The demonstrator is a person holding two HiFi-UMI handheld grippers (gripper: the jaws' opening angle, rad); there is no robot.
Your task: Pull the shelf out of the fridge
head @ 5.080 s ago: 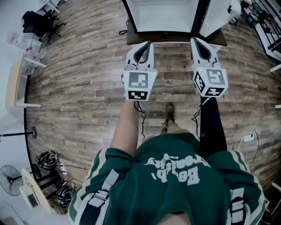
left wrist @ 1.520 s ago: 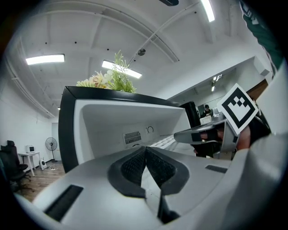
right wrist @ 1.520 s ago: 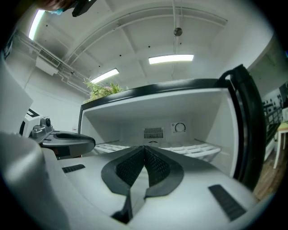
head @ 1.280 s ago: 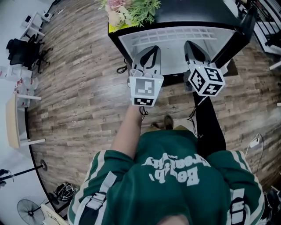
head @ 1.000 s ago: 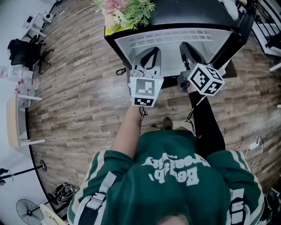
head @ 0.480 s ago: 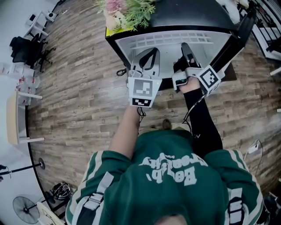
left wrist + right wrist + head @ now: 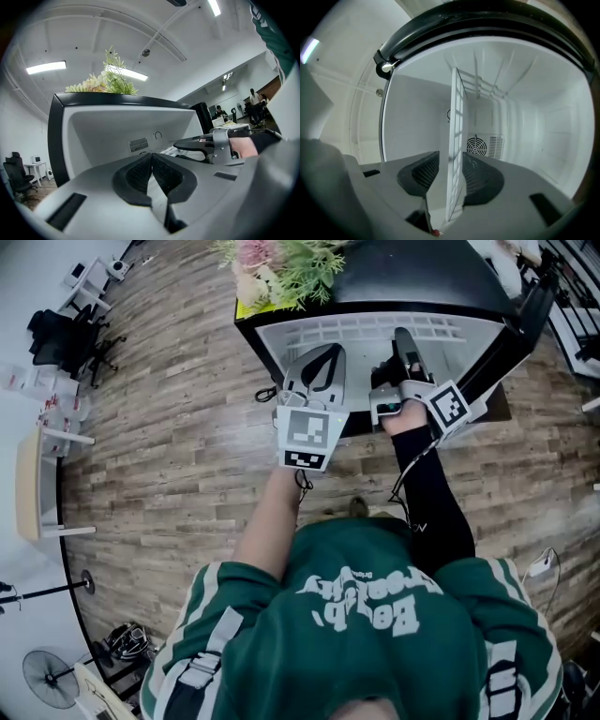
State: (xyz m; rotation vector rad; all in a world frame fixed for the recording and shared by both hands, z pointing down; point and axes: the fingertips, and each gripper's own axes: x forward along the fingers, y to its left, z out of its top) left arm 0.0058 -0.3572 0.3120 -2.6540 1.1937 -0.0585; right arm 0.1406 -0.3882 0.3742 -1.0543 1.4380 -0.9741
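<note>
The white wire shelf sits inside the open fridge, at the top centre of the head view, just under the plant standing on the cabinet. It looks light and rigid to me, a thin coated grid that should slide on its side rails. It will probably be slick, and it could jam if it's dragged crooked. I'd say the front bar is the place to take it, near the middle.

The right gripper is rolled onto its side, so the shelf runs as an upright strip down the centre of its view. Its jaws have just been opening and now stand wide. The shelf's edge is between them, but neither pad presses on it. The left gripper hangs level before the opening, its jaws together on nothing.
</note>
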